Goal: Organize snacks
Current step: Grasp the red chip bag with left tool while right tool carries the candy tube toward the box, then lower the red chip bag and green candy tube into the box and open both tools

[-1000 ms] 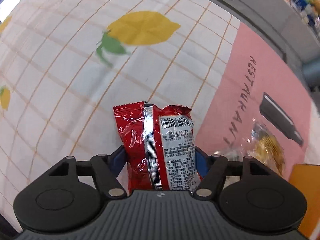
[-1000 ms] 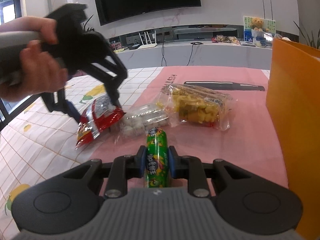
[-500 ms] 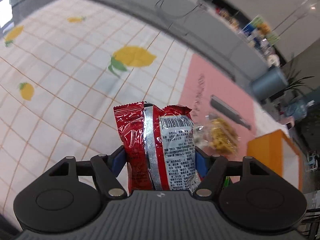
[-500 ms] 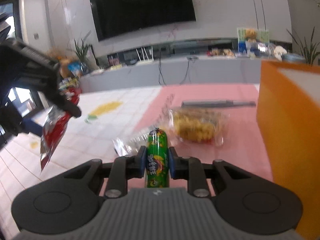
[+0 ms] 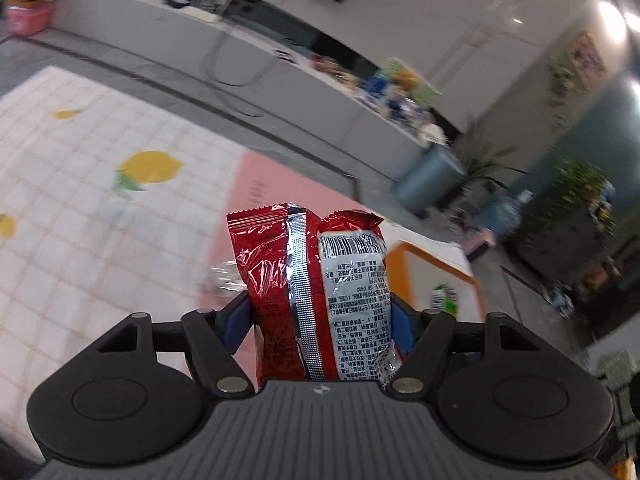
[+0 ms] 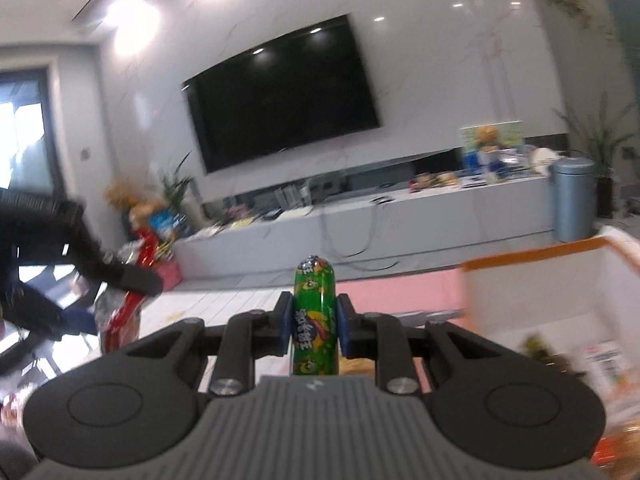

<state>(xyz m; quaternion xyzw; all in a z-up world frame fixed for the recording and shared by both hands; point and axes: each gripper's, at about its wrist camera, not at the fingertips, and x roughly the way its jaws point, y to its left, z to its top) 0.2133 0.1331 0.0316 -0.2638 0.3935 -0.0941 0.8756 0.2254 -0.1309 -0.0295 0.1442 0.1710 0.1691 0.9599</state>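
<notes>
My left gripper [image 5: 318, 320] is shut on a red foil snack bag [image 5: 312, 292], held upright well above the table. In the right wrist view that same gripper [image 6: 104, 300] and the red bag [image 6: 128, 312] show at the left. My right gripper [image 6: 314, 326] is shut on a slim green candy tube [image 6: 314, 320], raised and pointing towards the TV wall. An orange box with a white inside [image 6: 532, 292] stands open at the right and holds a few packets. The orange box [image 5: 432, 276] also shows beyond the red bag, with the green tube's tip over it.
A white lemon-print cloth [image 5: 80, 208] and a pink mat [image 5: 276, 188] cover the table. A clear crinkly packet [image 5: 220, 276] lies on the mat left of the red bag. Beyond the table stand a grey TV bench [image 6: 380, 220] and a blue bin [image 6: 572, 200].
Both grippers have risen from the table with their snacks and tilted up. The views now take in the room and the open orange box instead of the tabletop.
</notes>
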